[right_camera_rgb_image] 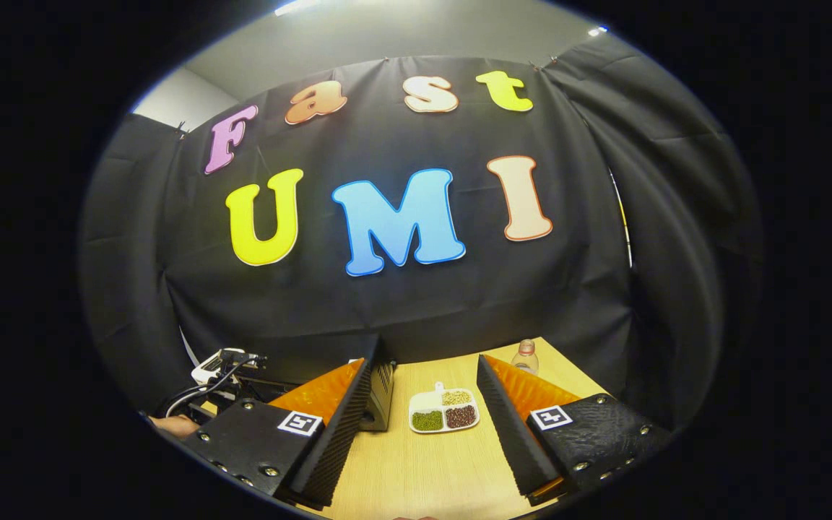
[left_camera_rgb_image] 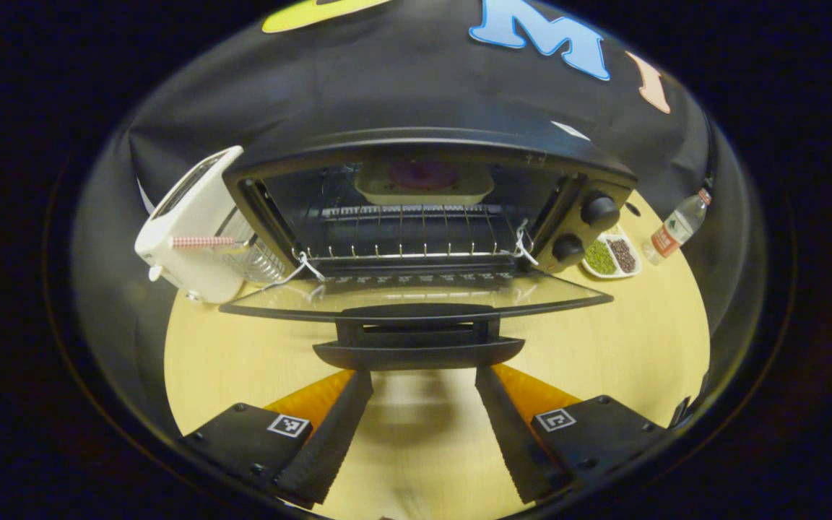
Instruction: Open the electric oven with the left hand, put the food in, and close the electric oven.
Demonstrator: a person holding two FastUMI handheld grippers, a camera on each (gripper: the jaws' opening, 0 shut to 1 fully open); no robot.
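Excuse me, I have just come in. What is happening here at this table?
A person holds a gripper in each hand at a light wooden table. The black electric oven stands with its glass door folded down, and a pale tray with a dark round food sits inside above the wire rack. The left gripper is open, just in front of the door handle. The right gripper is also open and empty, pointing toward a white divided dish of beans.
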